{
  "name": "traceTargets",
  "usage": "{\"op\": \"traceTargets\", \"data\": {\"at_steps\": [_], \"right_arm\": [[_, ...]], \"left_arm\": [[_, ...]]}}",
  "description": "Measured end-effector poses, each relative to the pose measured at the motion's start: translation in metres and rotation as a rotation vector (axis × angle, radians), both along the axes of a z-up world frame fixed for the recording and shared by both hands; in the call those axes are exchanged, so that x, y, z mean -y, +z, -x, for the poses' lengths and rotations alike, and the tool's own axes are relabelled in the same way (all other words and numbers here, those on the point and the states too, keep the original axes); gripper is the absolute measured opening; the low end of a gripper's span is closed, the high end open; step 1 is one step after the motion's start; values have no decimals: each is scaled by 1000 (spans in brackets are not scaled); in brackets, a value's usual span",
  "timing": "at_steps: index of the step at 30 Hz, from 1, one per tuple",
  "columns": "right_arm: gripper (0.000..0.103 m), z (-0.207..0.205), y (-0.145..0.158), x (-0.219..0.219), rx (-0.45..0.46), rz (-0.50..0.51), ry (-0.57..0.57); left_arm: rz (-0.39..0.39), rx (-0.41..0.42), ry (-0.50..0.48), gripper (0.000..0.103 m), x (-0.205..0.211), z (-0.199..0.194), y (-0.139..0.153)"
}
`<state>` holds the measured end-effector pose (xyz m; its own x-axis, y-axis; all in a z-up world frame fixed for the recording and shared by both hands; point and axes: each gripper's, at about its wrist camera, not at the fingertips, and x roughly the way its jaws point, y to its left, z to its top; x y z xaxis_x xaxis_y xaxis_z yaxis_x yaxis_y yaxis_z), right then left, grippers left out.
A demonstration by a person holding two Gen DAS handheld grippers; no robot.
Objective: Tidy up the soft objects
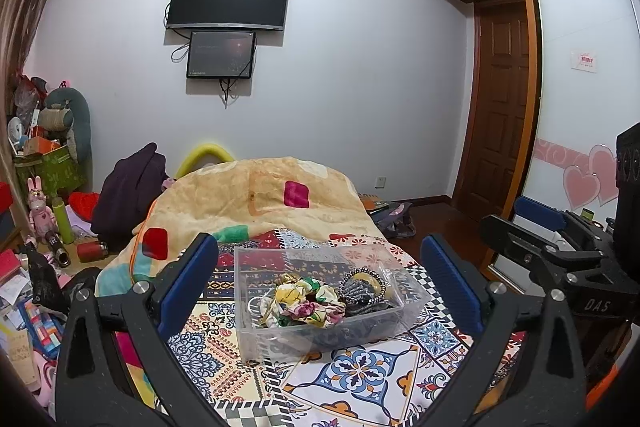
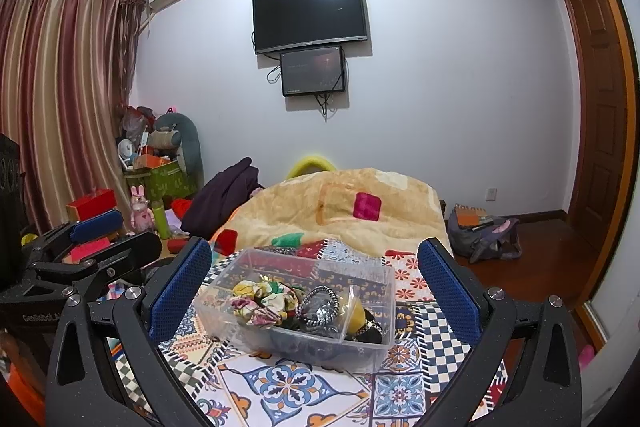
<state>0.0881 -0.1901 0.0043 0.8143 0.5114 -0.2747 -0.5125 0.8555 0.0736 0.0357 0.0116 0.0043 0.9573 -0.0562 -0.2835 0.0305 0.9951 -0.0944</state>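
Both grippers, left (image 1: pixel 320 283) and right (image 2: pixel 316 291), hover with fingers spread before the scrunchie-filled clear box (image 1: pixel 320 331); only the right view shows curtains (image 2: pixel 60 87).

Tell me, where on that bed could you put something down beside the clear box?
The patterned bedspread lies bare in front of the box, and between the box and the quilt behind it. The box itself is crowded with scrunchies. The floor left of the bed is cluttered.
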Motion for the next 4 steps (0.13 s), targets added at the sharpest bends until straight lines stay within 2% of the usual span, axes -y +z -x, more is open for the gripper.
{"op": "traceTargets", "data": {"at_steps": [4], "right_arm": [[103,1,-1,0,-1,1,-2]], "left_arm": [[-1,-1,2,103,0,1,0]]}}
